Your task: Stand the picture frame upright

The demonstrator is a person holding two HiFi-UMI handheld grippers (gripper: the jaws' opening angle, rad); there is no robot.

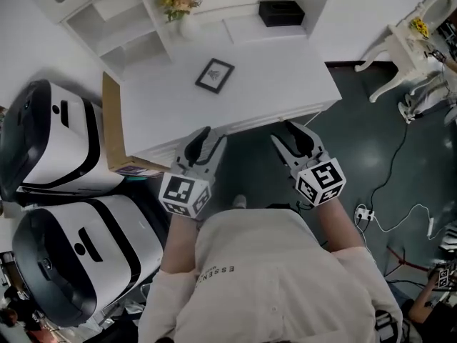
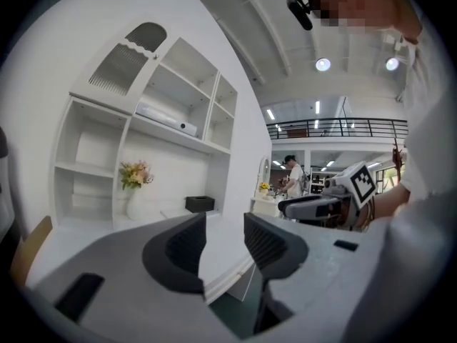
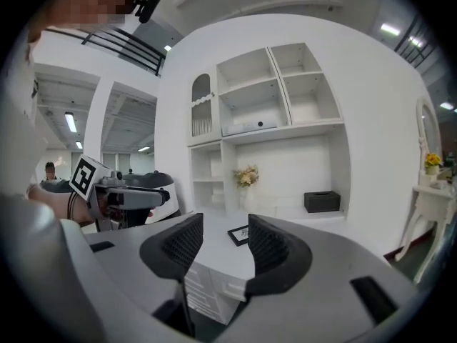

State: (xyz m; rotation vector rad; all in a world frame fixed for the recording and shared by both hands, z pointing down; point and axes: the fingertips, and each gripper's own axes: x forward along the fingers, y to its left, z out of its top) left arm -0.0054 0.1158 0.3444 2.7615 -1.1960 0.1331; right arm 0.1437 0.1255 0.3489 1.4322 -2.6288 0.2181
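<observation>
Two grey hand-held grippers are held out side by side just past the person's cream shirt [image 1: 278, 277], over the dark floor and short of the desk's near edge. Each carries a cube with black-and-white square markers at its rear. The left gripper [image 1: 213, 140] has its dark ribbed jaws parted by a narrow gap. In the left gripper view, the left gripper [image 2: 225, 243] has only the desk's edge and the floor showing through that gap, so it grips nothing. The right gripper [image 1: 287, 134] is parted about as little and is also empty.

Farther out, on the white rectangular desk [image 1: 285, 77], the small dark-edged rectangular picture frame [image 1: 215, 75] lies flat, face up. It is turned at a slant to the desk's edges and sits well apart from both pairs of jaw tips, roughly straight ahead of the left gripper. In the right gripper view, the picture frame [image 3: 239, 234] shows through the gap in the jaws, far beyond them.

A brown cardboard panel [image 1: 113, 123] stands against the desk's left end. Beside it are two large rounded white-and-black machines [image 1: 61, 145].

At the desk's back stand a white vase of pale flowers [image 1: 180, 4] and a black rectangular box [image 1: 281, 12]. The white shelf unit [image 1: 107, 20] rises by the vase. Off to the right stands a white curved-leg chair [image 1: 403, 45].
</observation>
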